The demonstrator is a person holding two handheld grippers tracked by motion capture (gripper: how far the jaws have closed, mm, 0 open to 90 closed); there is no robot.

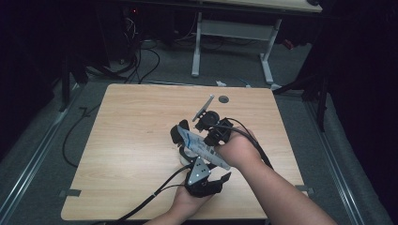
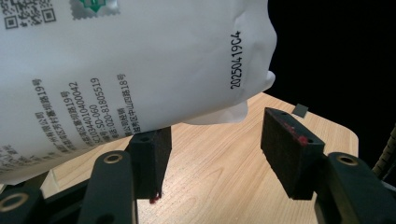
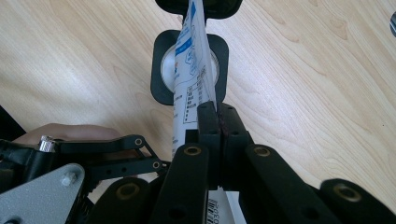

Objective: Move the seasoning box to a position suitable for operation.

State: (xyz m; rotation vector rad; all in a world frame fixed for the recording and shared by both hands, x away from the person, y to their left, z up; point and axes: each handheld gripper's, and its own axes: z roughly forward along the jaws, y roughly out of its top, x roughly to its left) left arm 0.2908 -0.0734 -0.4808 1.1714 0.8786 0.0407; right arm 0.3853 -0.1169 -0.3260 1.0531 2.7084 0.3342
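Pouch [image 3: 189,74] pinched upright by right gripper [image 3: 217,112] over the cup [image 3: 164,70], likely to pour; left gripper [image 2: 215,140] spread beneath.

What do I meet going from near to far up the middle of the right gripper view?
Right gripper, jaws clamped on the white packet → black-rimmed round container on the table, under the packet → a dark object at the top edge, too cropped to identify.

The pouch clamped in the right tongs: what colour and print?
The pouch is white with black printed text and a bit of green, best in the left gripper view.
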